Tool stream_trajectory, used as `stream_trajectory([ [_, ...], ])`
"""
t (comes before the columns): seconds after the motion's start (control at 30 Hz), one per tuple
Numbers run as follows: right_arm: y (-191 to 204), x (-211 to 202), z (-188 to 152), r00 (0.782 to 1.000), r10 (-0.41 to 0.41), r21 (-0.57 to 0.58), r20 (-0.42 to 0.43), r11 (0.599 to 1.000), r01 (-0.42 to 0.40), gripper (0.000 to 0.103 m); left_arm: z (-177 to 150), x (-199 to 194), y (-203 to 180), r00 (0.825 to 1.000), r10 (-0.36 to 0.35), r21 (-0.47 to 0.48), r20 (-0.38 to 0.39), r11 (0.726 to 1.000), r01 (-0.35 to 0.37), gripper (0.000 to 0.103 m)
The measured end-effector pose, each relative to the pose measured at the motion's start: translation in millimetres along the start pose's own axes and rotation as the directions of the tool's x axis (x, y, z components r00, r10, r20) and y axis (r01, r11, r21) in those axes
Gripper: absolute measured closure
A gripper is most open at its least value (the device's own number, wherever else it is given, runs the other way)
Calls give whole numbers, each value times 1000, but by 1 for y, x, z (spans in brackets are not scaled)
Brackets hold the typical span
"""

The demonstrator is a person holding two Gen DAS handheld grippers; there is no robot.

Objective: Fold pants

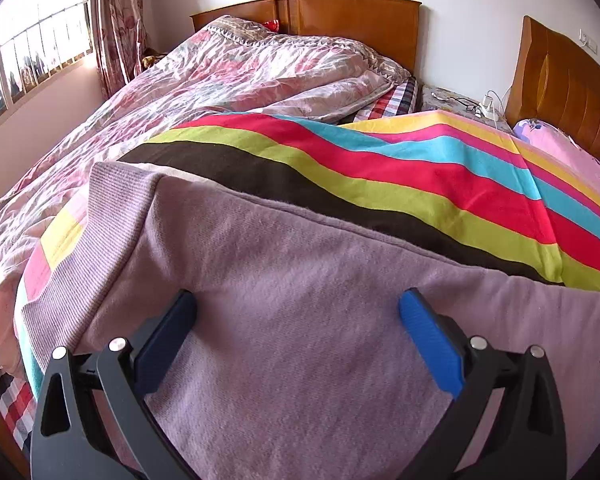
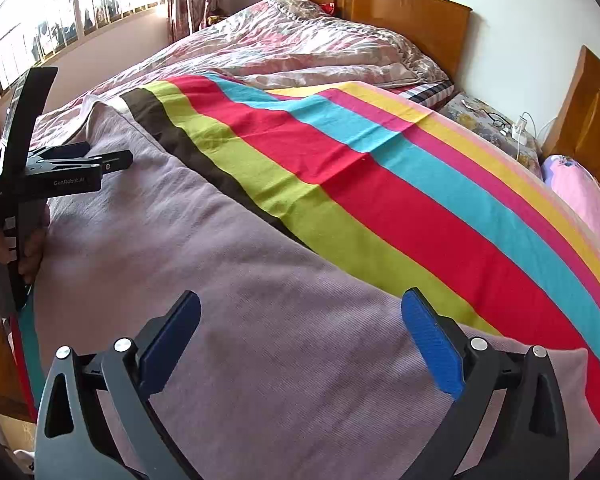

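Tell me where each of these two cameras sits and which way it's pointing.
Left wrist: on the left gripper, low over the lilac pants, facing the headboard; only its open fingers show.
Right wrist: on the right gripper, same heading; shows its open fingers plus the left gripper and the hand holding it.
Shared: pants, striped sheet, floral quilt, headboard.

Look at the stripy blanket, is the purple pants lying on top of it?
Yes, the purple pants lie spread over the near edge of the stripy blanket, covering its stripes there.
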State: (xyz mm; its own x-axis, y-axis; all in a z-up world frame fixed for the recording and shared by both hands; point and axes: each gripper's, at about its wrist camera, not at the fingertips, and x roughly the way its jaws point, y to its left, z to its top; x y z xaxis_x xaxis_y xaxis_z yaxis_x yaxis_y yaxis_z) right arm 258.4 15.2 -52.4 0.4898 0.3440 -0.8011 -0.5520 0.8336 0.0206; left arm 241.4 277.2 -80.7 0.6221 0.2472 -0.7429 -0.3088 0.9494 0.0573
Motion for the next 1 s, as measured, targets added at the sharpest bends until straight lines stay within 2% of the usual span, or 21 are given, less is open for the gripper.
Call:
stream_trajectory([
  [0.1,-40,1,-18,996,-71,79,-47,994,74,5,0,0,-1,1000,9,3,1,1000,-9,1],
  [0.13,-51,-4,-24,997,-63,106,-32,992,66,6,0,0,0,1000,9,4,2,1000,-9,1],
  [0.3,-97,-36,-47,991,-135,217,-18,967,136,6,1,1,0,1000,13,6,1,1000,-13,1],
  [0.37,-114,-45,-64,985,-171,238,-37,955,175,6,1,1,0,1000,16,7,1,1000,-16,1],
  [0.47,-149,-54,-95,974,-205,323,-98,919,226,6,1,1,-1,1000,17,8,1,1000,-17,1],
  [0.53,-167,-68,-112,973,-213,381,-90,895,232,6,1,1,-1,1000,20,10,1,1000,-20,1],
  [0.63,-184,-89,-130,950,-292,395,-115,864,313,6,1,1,-1,1000,25,13,-1,1000,-25,1],
  [0.73,-206,-100,-156,931,-325,436,-167,823,365,6,1,1,-1,1000,29,14,-1,999,-29,1],
  [0.8,-220,-109,-173,945,-292,482,-148,813,327,5,0,1,-1,1000,31,15,-1,999,-31,1],
  [0.9,-227,-119,-184,926,-339,468,-165,800,376,5,1,2,-1,1000,30,15,-1,999,-30,1],
  [1.0,-235,-129,-196,925,-347,510,-153,774,375,5,1,2,-2,1000,30,15,-1,999,-30,1],
])
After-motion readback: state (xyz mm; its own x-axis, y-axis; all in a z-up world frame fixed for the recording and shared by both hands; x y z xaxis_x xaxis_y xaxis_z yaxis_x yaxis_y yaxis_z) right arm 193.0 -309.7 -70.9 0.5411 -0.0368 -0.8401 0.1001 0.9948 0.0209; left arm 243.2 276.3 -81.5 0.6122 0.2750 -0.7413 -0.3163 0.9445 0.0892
